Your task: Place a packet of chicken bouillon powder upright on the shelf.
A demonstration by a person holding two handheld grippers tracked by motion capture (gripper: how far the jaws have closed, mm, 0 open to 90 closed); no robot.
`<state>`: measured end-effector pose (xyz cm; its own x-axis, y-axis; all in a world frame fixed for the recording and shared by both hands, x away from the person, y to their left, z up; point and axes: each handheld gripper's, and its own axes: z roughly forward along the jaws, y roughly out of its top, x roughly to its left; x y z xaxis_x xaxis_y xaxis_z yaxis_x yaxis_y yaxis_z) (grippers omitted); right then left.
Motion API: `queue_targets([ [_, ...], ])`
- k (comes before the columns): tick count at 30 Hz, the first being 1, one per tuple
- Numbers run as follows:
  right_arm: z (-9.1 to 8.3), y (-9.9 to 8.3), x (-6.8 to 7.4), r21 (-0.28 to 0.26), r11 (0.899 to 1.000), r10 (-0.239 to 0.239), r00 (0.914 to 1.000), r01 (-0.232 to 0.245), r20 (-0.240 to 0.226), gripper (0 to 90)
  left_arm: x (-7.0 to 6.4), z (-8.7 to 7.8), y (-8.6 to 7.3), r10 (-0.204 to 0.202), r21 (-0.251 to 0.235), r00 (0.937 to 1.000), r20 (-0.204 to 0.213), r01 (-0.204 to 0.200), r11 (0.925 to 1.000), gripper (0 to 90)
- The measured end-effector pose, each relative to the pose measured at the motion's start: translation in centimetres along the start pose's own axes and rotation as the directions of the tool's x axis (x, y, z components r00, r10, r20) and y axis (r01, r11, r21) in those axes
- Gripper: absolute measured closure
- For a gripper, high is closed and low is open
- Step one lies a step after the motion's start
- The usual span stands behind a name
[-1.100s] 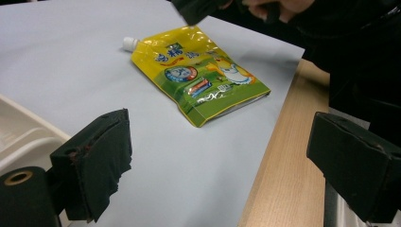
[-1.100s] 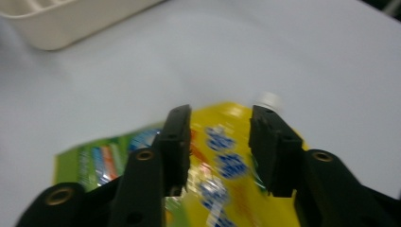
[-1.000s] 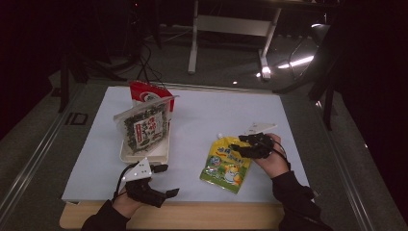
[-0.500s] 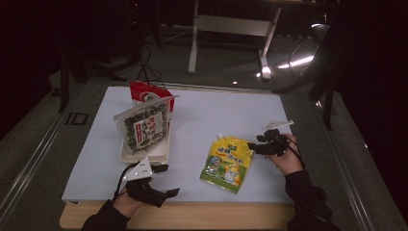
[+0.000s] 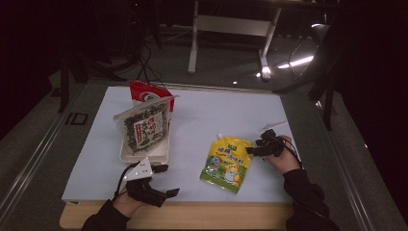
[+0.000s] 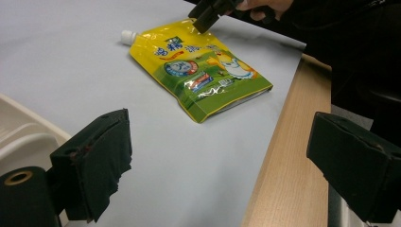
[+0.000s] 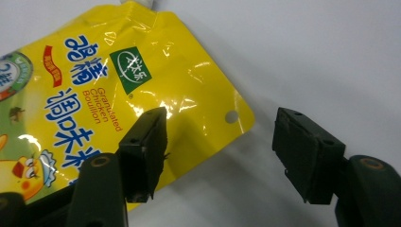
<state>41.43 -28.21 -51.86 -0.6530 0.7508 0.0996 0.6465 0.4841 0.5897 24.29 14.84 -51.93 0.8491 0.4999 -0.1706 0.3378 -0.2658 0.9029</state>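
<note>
A yellow and green bouillon pouch (image 5: 227, 162) with a white spout lies flat on the pale mat, right of the middle. My right gripper (image 5: 251, 150) is open at the pouch's upper right corner. In the right gripper view one pad (image 7: 144, 151) hangs over the pouch (image 7: 94, 94) and the other stands past its edge over bare mat, gripper (image 7: 222, 151) holding nothing. My left gripper (image 5: 166, 180) rests open near the front edge, left of the pouch. In the left gripper view its jaws (image 6: 222, 165) stand wide apart, with the pouch (image 6: 198, 71) farther off.
A white tray (image 5: 144, 155) at the left holds an upright seaweed packet (image 5: 142, 127), with a red packet (image 5: 149, 94) behind it. The wooden table edge (image 5: 192, 216) runs along the front. A stand's legs (image 5: 226, 29) rise beyond the table's far side.
My right gripper has drawn back to the right, off the top of the pouch to its corner. The pouch and the left gripper have not moved.
</note>
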Motion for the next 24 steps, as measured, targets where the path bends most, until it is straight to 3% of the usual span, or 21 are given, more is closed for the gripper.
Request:
queue_targets([
  [7, 0.7, 0.4, 0.5, 0.034, 0.999, -0.022, 0.9994, 0.023, -0.026, 41.5, 0.0, 0.0, 0.0, 0.002, 0.001, 1.0, -0.001, -0.002, 1.0, 8.5],
  [12, 0.0, 0.7, 0.5, 0.022, 0.999, -0.041, 0.9991, 0.041, 0.003, 58.4, 0.0, 0.0, 0.0, 0.002, 0.002, 1.0, 0.0, -0.002, 1.0, 8.5],
  [17, -0.2, 1.2, 1.0, 0.05, 0.996, -0.074, 0.9971, 0.073, 0.015, 67.7, 0.0, 0.1, 0.0, 0.001, 0.002, 1.0, 0.001, -0.001, 1.0, 8.5],
  [19, 0.0, 1.3, 1.2, 0.061, 0.996, -0.071, 0.9971, 0.072, -0.027, 78.6, 0.0, 0.1, 0.1, 0.003, 0.002, 1.0, 0.0, -0.003, 1.0, 8.5],
  [22, 0.2, 1.5, 1.9, 0.08, 0.991, -0.104, 0.9942, 0.106, -0.025, 89.0, -0.1, 0.0, 0.1, 0.001, 0.001, 1.0, 0.001, -0.001, 1.0, 8.4],
  [24, 0.0, 1.7, 2.4, 0.081, 0.989, -0.123, 0.9924, 0.123, -0.013, 89.9, -0.1, 0.0, 0.1, 0.002, 0.001, 1.0, 0.002, -0.002, 1.0, 8.5],
])
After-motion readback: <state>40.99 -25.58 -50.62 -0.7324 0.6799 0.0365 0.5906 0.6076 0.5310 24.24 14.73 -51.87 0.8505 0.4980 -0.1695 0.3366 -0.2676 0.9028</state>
